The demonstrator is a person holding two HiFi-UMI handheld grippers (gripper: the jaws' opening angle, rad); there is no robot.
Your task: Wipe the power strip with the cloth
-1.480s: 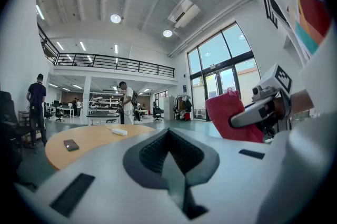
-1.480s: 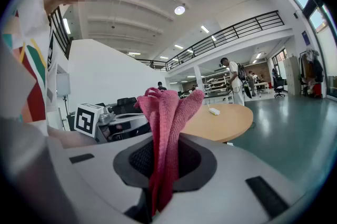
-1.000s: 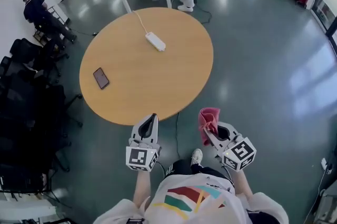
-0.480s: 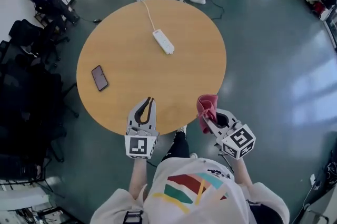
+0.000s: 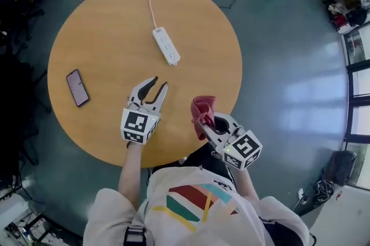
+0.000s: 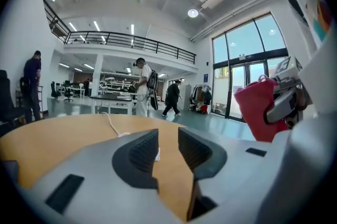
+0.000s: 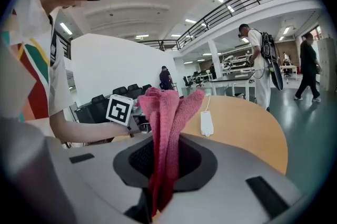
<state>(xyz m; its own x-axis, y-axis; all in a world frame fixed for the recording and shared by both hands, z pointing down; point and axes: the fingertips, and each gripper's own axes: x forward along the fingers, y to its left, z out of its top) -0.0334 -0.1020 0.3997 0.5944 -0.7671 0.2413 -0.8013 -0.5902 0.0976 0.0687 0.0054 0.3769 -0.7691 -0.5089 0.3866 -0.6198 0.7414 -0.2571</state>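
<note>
Both tools now over the round table (image 5: 98,36); left gripper (image 5: 159,83) just spread, empty; right gripper (image 5: 203,122) pinches the pink cloth (image 5: 202,107); white power strip (image 5: 166,46) still unwiped

Reckoned from the centre of the round table (image 5: 104,25), the power strip (image 5: 166,46) lies at one o'clock, and its cord (image 5: 149,2) runs off the rim at twelve. A phone (image 5: 77,87) lies at nine, near the edge. From the six o'clock rim up to the strip the wood is bare, and so is the three o'clock side.
</note>
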